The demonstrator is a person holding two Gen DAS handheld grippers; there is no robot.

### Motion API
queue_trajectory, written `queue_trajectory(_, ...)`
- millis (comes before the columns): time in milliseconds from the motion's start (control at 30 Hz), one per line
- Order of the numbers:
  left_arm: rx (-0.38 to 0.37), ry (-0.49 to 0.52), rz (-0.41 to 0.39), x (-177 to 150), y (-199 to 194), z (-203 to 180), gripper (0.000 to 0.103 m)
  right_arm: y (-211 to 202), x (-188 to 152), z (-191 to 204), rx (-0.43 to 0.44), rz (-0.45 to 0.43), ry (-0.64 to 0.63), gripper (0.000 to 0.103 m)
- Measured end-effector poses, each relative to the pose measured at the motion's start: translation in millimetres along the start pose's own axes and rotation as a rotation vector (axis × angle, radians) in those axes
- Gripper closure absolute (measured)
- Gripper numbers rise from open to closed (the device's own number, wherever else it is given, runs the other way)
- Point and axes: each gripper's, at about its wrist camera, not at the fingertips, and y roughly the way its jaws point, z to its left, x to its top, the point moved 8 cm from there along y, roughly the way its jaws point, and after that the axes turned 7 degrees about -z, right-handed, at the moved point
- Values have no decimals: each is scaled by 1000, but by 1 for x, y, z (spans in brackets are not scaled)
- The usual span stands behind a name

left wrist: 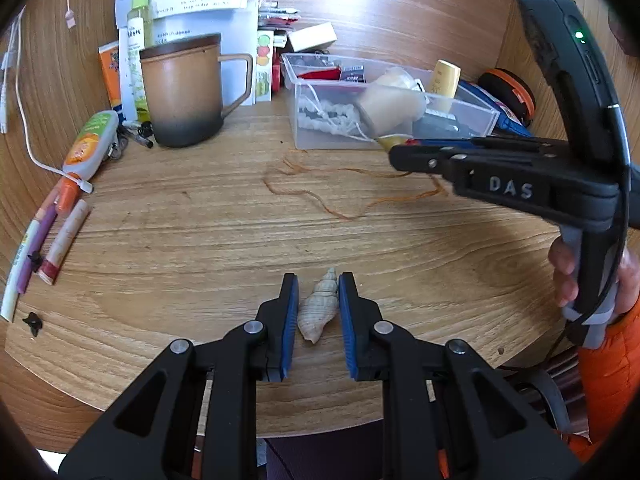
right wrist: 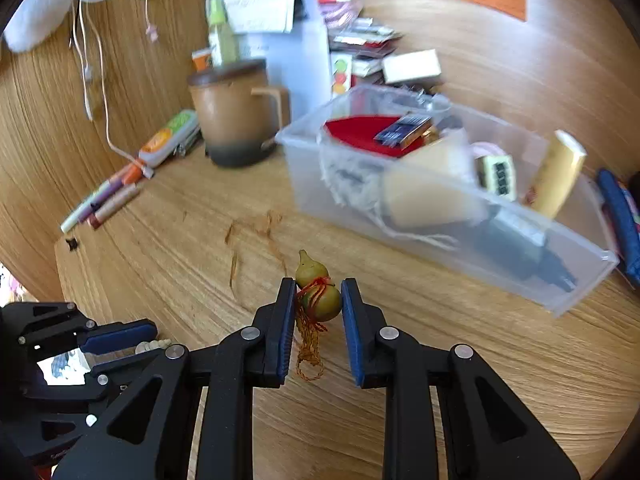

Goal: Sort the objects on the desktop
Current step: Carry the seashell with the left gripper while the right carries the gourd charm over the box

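Observation:
My left gripper (left wrist: 318, 280) is closed around a pale spiral seashell (left wrist: 318, 308) low over the wooden desk (left wrist: 200, 240); both blue pads touch it. My right gripper (right wrist: 318, 288) is shut on a small olive gourd charm (right wrist: 318, 294) with a red-orange tassel hanging below, held above the desk. In the left wrist view the right gripper (left wrist: 394, 154) sits at the near edge of the clear plastic bin (left wrist: 460, 112), the gourd's tip just showing. The left gripper (right wrist: 148, 338) shows at the lower left of the right wrist view, with the shell tip (right wrist: 154, 345).
The bin (right wrist: 572, 292) holds a red item, small boxes, white cord and a cream bottle. A brown mug (left wrist: 184, 92) stands behind left, with a glue tube (left wrist: 90, 142), pens (left wrist: 60, 240), papers and cables. A loose orange thread (left wrist: 320, 196) lies mid-desk.

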Motion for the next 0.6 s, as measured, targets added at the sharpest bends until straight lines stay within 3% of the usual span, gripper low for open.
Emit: queue_trajectory(600,25,49,-72,59,12,-28,84,-59,29,-39,-41,-132,34,82)
